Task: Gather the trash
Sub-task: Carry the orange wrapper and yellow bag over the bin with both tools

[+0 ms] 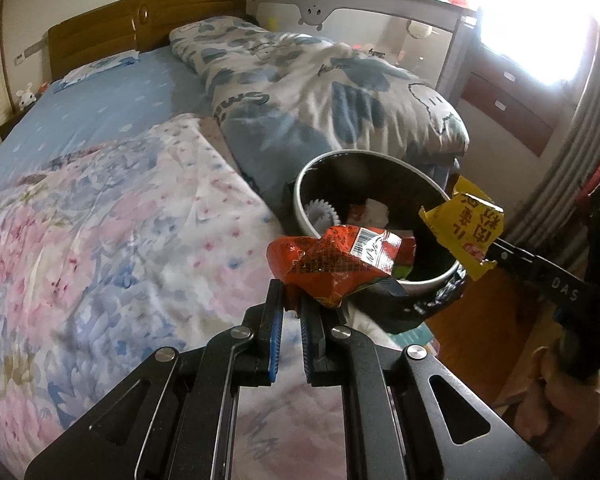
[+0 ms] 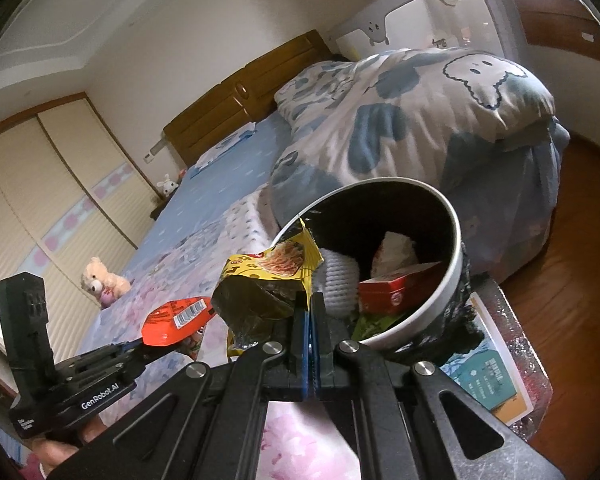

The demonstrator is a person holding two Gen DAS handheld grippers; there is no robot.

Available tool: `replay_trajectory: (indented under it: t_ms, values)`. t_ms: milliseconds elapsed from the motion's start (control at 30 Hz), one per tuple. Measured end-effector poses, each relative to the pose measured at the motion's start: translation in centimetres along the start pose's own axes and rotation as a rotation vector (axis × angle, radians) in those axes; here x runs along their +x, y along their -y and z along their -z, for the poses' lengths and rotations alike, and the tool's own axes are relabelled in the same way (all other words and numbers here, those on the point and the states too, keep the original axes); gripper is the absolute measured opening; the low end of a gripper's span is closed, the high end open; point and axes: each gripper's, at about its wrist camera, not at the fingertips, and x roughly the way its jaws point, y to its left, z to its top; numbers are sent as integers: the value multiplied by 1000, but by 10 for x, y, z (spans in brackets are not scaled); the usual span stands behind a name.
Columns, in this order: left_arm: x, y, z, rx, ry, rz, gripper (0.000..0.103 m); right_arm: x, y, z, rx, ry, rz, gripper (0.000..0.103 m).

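Beside the bed, carry both pinched wrappers, red wrapper and yellow wrapper, fully over the bin rim before you spread the fingers.

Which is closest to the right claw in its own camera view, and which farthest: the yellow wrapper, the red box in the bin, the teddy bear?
1. Yellow wrapper: pinched in the right claw.
2. Red box: inside the bin, just ahead, right.
3. Teddy bear: on the bed, far left.

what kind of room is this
Most likely a home bedroom: a bed with a brown wooden headboard, a blue-and-white cartoon-print quilt bunched on it, and a cream teddy bear on the floral bedspread.
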Motion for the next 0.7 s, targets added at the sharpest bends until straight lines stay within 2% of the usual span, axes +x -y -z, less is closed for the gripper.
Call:
replay_trajectory:
  t_ms: [700]
  values:
    - [27, 29, -26, 35, -22, 14, 8, 5, 24, -27, 21, 9, 34, 1]
